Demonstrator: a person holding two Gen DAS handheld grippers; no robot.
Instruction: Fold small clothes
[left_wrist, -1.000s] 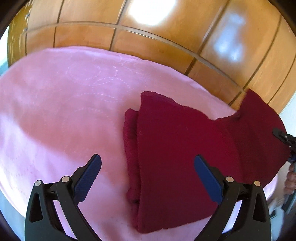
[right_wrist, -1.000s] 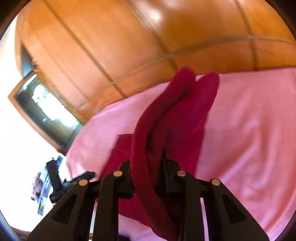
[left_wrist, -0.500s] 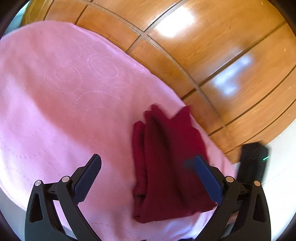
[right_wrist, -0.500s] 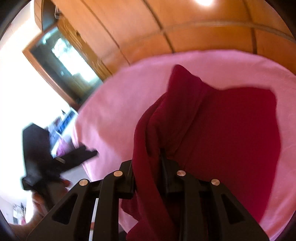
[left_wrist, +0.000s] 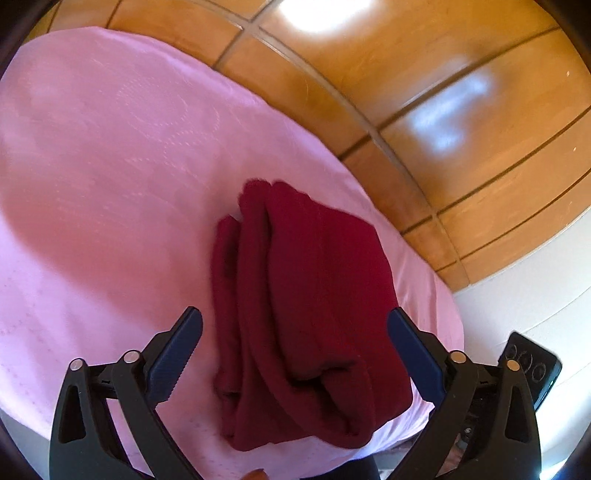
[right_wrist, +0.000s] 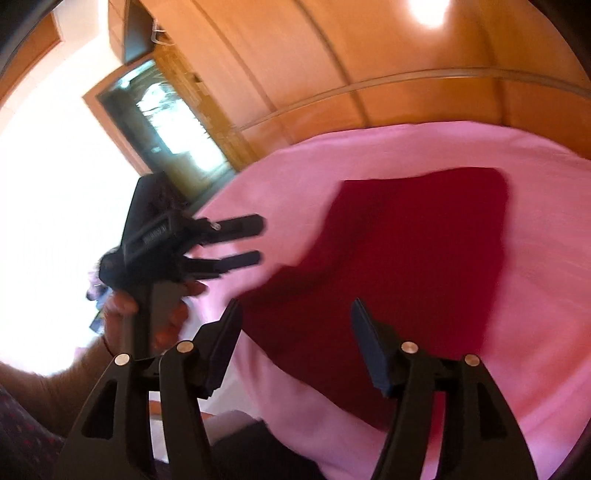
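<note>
Lying folded in layers on the pink sheet (left_wrist: 110, 166), the dark red garment (left_wrist: 310, 306) sits at twelve o'clock of both wide-open, empty hand-held grippers, left (left_wrist: 295, 339) and right (right_wrist: 295, 339), seemingly just let go.

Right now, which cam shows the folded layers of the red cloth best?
Left wrist. The red cloth lies between the open fingers, sharp, with its stacked fold edges visible along the left side. The right wrist view shows it motion-blurred, as a flat dark patch on the pink cover.
</note>
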